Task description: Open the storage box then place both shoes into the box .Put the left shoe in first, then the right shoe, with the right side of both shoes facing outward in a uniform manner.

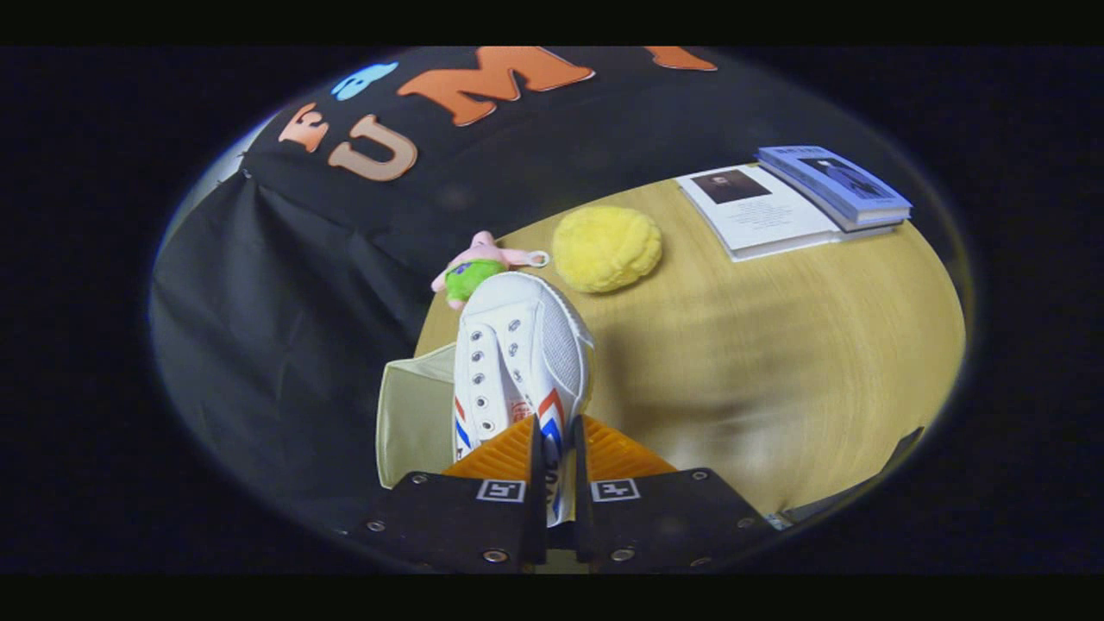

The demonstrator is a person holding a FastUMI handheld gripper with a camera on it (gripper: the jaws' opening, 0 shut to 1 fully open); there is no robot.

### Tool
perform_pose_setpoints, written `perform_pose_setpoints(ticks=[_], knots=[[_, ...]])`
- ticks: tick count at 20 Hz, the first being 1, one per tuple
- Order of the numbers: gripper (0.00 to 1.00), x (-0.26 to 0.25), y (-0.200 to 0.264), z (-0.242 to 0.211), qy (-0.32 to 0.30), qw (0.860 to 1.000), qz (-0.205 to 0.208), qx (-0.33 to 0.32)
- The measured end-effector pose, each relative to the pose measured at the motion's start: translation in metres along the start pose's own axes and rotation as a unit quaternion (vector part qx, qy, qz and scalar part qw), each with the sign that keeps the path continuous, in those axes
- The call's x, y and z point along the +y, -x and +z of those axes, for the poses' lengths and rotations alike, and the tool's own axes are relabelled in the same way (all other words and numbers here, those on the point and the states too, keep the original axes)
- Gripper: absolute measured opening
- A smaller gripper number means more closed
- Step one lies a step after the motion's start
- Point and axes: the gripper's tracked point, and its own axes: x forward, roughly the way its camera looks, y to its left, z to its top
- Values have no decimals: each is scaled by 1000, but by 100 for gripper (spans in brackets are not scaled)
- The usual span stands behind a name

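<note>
A white canvas shoe (517,362) with red and blue side stripes and empty lace eyelets hangs in the air, toe pointing away from me. My gripper (556,431) is shut on the edge of its collar, both fingers pressing the thin side wall between them. Just left of and below the shoe stands a pale cream storage box (416,423), its wall and part of its inside showing at the table's left edge. The shoe's heel is hidden behind my fingers.
On the wooden table (776,362) beyond the shoe lie a pink and green plush toy (474,272) and a yellow fluffy pad (606,247). Farther right are a white booklet (759,211) and a blue book (832,183). Black cloth hangs to the left.
</note>
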Motion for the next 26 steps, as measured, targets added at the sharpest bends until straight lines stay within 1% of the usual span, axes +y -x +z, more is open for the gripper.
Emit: perform_pose_setpoints(ticks=[3, 6, 10, 15, 18, 20, 23, 24, 26], knots=[[13, 38, -12, -2, 41, 999, 17, 16], [13, 71, -27, -6, 69, 996, 39, 34], [13, 98, -61, -23, 115, 990, 52, 67], [13, 133, -90, -55, 181, 977, 45, 105], [13, 133, -103, -70, 206, 968, 26, 138], [13, 132, -110, -79, 211, 966, 10, 149], [13, 126, -109, -81, 210, 964, -6, 162], [17, 126, -109, -83, 211, 963, -7, 168], [24, 152, -107, -87, 182, 966, 45, 179]])
